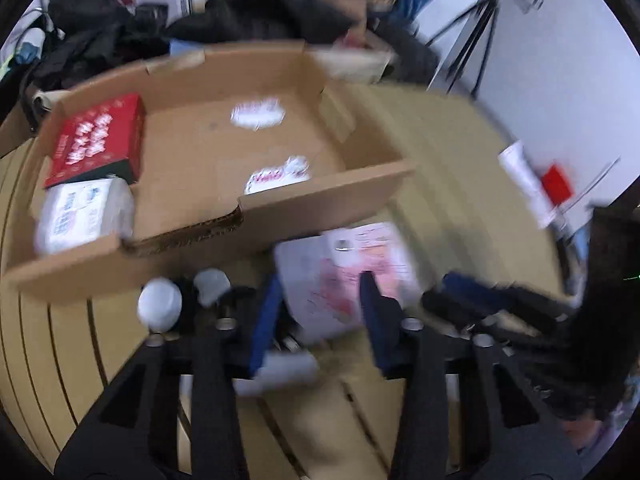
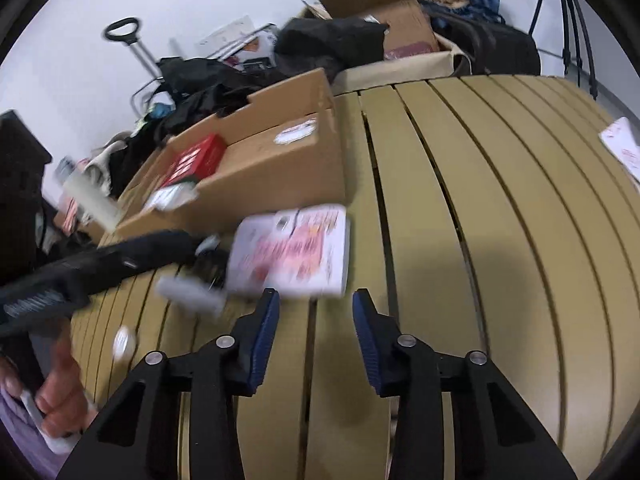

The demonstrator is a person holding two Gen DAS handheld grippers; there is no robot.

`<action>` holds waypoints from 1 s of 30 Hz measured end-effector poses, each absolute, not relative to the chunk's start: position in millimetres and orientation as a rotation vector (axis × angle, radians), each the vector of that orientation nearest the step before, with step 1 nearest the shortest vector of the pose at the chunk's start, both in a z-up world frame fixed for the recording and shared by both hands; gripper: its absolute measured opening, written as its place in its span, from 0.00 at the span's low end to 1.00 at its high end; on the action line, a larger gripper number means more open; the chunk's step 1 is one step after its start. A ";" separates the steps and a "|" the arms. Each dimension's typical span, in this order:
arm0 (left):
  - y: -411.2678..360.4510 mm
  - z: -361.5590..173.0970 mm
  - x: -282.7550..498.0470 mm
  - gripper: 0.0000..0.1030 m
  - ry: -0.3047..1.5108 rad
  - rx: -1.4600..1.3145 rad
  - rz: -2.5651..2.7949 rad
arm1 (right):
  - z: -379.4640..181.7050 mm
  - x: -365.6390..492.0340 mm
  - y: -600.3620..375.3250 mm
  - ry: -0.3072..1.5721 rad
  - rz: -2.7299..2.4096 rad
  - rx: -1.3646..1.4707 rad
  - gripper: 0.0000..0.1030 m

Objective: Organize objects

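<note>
A shallow cardboard box (image 1: 320,196) sits on the slatted table and holds a red box (image 1: 98,140), a white tissue pack (image 1: 84,214) and a small white packet (image 1: 278,176). A white-and-pink flat box (image 1: 348,268) lies on the table just in front of it; it also shows in the right wrist view (image 2: 292,252). My left gripper (image 1: 320,312) is open, its fingers either side of the near end of that box. My right gripper (image 2: 316,312) is open and empty, just short of the same box. The cardboard box also shows in the right wrist view (image 2: 272,176).
The tan slatted table (image 2: 500,240) stretches right. A white tube (image 1: 524,184) and a red item (image 1: 558,184) lie at the far right. Black clothes and bags (image 1: 260,8) and further cardboard boxes (image 2: 384,12) pile up behind. A tripod (image 1: 476,28) stands by the wall.
</note>
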State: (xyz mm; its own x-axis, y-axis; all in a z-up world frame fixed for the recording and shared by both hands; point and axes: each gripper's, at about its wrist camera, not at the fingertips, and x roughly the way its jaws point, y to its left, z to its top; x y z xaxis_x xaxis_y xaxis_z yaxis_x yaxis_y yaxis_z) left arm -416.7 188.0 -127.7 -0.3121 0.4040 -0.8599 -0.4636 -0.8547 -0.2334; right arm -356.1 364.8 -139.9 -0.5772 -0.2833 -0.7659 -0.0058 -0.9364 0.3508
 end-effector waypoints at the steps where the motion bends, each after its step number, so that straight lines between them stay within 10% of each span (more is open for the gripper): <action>1: 190.6 -137.8 -425.7 0.25 0.075 -1.455 2.141 | -143.4 -365.2 364.7 -0.490 -2.611 1.368 0.37; 13: 222.1 -141.9 -413.4 0.26 0.110 -1.405 2.083 | -169.7 -370.8 381.4 -0.520 -2.599 1.412 0.36; 17: 196.4 -132.7 -418.6 0.71 0.088 -1.350 2.192 | -165.3 -363.5 389.6 -0.566 -2.611 1.398 0.35; 20: 191.9 -143.0 -433.2 0.70 0.030 -1.416 2.150 | -155.7 -361.3 390.9 -0.623 -2.624 1.311 0.46; 22: 197.5 -151.7 -437.8 0.67 0.028 -1.448 2.102 | -154.0 -365.8 386.9 -0.612 -2.627 1.298 0.75; 27: 212.6 -162.3 -436.7 0.31 0.026 -1.470 2.042 | -164.9 -375.9 383.4 -0.630 -2.594 1.332 0.73; 30: 215.7 -161.3 -434.7 0.24 0.000 -1.489 2.044 | -173.8 -379.1 383.8 -0.605 -2.604 1.386 0.41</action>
